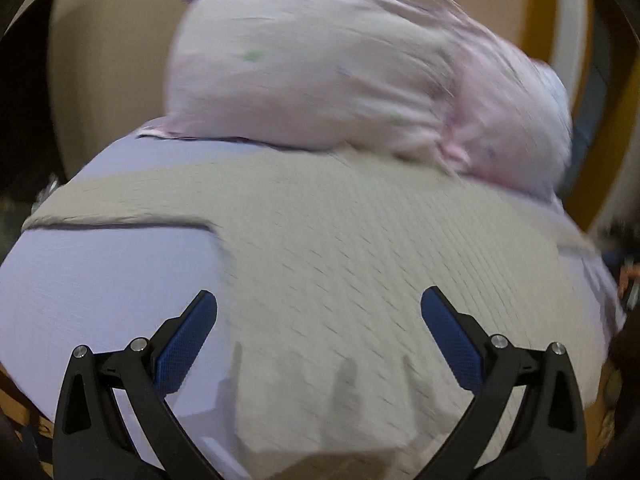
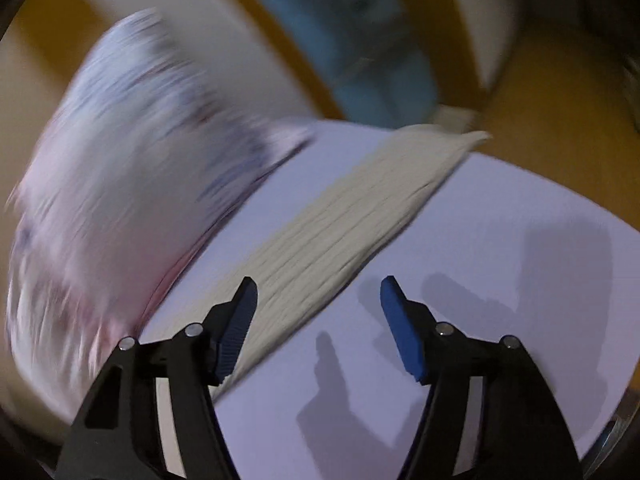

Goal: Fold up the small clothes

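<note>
A cream, textured small garment (image 1: 340, 260) lies spread on a pale lavender sheet (image 1: 100, 280). My left gripper (image 1: 319, 312) is open and empty, just above the garment's near part. In the right wrist view the same garment (image 2: 340, 224) runs as a long strip from near my left finger toward the far right. My right gripper (image 2: 319, 300) is open and empty, over the lavender sheet (image 2: 480, 280) at the garment's near end. Both views are motion-blurred.
A pink-white pile of clothes (image 1: 360, 80) sits beyond the garment, also at the left in the right wrist view (image 2: 120, 180). A yellow-and-white wall or frame (image 1: 568, 40) stands behind. A blue object (image 2: 360, 40) lies past the sheet's far edge.
</note>
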A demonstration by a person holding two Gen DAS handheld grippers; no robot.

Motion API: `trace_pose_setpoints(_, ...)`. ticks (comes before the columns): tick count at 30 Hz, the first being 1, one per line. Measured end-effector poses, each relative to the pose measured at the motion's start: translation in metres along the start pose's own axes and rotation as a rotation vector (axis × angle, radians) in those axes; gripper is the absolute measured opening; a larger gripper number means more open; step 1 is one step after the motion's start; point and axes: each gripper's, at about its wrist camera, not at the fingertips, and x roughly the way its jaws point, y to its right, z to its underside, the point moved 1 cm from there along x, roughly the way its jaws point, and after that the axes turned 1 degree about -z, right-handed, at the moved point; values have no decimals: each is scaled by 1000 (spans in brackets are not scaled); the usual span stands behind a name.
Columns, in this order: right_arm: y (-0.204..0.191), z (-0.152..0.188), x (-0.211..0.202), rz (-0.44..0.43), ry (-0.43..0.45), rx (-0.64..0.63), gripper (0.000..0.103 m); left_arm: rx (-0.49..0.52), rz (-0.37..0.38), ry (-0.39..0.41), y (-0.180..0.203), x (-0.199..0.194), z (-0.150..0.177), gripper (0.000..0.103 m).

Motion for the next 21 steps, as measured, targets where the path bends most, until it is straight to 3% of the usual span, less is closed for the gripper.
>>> trace_pose_setpoints(5, 28, -33, 35, 74, 0, 167, 57, -261, -16, 65, -82, 5, -23, 102)
trace_pose_setpoints(9, 48, -49, 50, 72, 55, 245, 48, -389, -82, 92, -133, 7, -33, 102)
trace_pose_setpoints(10, 48, -53, 54, 82, 62, 244, 37, -403, -109, 97, -144, 8, -36, 102)
trace_pose_setpoints(11, 48, -57, 60, 103, 64, 238, 13, -417, -128, 98, -153, 9, -39, 102)
trace_pose_setpoints(14, 49, -62, 63, 104, 68, 241, 8, -447, -159, 105, -175, 6, -40, 102)
trace_pose_setpoints(15, 45, -66, 58, 101, 103, 223, 8, -462, -180, 121, -183, 6, -42, 102)
trace_pose_setpoints(18, -18, -57, 18, 64, 249, -4, 8, -498, -213, 158, -203, 2, -40, 102)
trace_pose_setpoints(21, -125, -15, -26, -118, 305, -294, 8, -591, -218, 158, -225, 8, -41, 102)
